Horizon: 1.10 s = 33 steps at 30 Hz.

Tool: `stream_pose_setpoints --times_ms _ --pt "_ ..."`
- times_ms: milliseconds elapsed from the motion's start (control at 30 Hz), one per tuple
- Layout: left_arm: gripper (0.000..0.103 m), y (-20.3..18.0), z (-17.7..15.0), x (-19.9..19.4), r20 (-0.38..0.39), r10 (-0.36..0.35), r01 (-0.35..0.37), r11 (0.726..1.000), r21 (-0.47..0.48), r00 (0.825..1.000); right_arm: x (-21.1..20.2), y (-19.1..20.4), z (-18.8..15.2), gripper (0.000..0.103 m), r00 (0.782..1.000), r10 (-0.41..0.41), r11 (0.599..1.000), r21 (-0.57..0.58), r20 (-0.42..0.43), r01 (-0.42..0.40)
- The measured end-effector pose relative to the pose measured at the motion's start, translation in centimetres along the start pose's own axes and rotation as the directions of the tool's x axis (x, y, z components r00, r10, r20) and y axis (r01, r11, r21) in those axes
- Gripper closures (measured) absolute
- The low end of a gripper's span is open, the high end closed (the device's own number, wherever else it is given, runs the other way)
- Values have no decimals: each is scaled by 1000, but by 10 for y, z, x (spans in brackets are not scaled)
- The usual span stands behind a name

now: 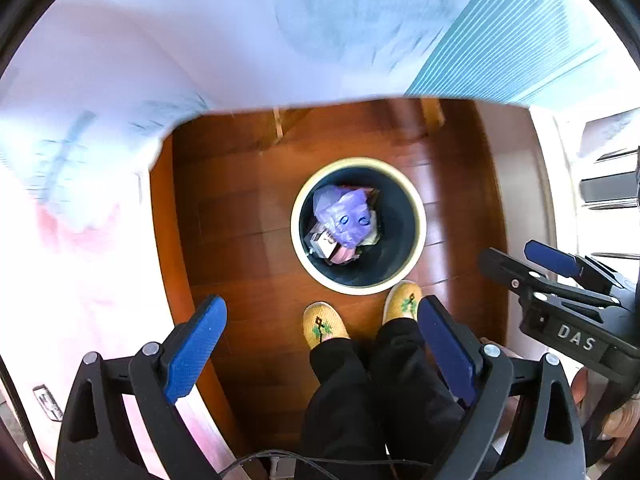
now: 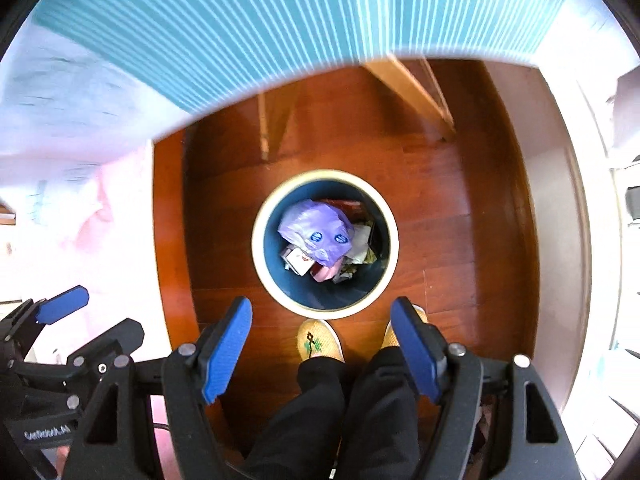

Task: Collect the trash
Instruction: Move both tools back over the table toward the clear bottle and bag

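A round bin (image 1: 416,208) (image 2: 392,240) with a cream rim and dark blue inside stands on the wooden floor, far below both grippers. Inside lie a crumpled purple plastic bag (image 1: 344,216) (image 2: 316,232), small boxes and scraps of paper. My left gripper (image 1: 322,308) points straight down with its blue pads wide apart and nothing between them. My right gripper (image 2: 322,306) also points down, open and empty. It shows at the right edge of the left wrist view (image 1: 552,256). The left gripper (image 2: 64,304) shows at the left of the right wrist view.
A person's legs in black trousers and yellow slippers (image 1: 324,324) (image 2: 320,340) stand just in front of the bin. A white cloth (image 1: 200,40) and a teal striped cloth (image 2: 280,20) hang over furniture with wooden legs (image 2: 416,92) behind it. A pale wall base (image 2: 560,200) runs at the right.
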<state>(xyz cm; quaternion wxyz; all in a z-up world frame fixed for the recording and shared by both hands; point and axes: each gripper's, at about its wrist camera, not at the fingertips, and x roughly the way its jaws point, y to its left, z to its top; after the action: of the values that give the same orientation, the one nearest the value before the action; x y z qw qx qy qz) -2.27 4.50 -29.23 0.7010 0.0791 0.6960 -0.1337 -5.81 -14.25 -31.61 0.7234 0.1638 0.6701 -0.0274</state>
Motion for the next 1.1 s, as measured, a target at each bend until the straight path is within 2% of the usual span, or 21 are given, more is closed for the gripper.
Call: stream_pose_setpoints --times_ms 200,367,467,567,800,1000,1100 --pt "8 5 4 -77 114 15 -20 999 44 993 -86 21 -11 30 997 15 999 -51 71 -11" --pt "8 13 19 -142 226 13 -27 998 60 974 -148 38 -13 31 985 5 996 -89 174 11" --pt "8 16 27 -173 279 2 -19 998 59 960 -181 44 -9 30 968 -15 994 -101 252 42" --pt "8 17 39 -200 323 -24 6 998 57 946 -212 49 3 31 941 -39 992 -102 335 77" --pt "8 17 66 -248 416 -60 34 997 70 907 -262 56 32 30 885 -51 990 -97 463 107" --pt "8 10 110 -286 481 -97 64 994 84 872 -284 60 67 30 857 -46 984 -123 514 127" --pt "8 1 137 -293 491 -111 77 993 88 864 -293 60 92 31 848 -38 982 -139 529 130"
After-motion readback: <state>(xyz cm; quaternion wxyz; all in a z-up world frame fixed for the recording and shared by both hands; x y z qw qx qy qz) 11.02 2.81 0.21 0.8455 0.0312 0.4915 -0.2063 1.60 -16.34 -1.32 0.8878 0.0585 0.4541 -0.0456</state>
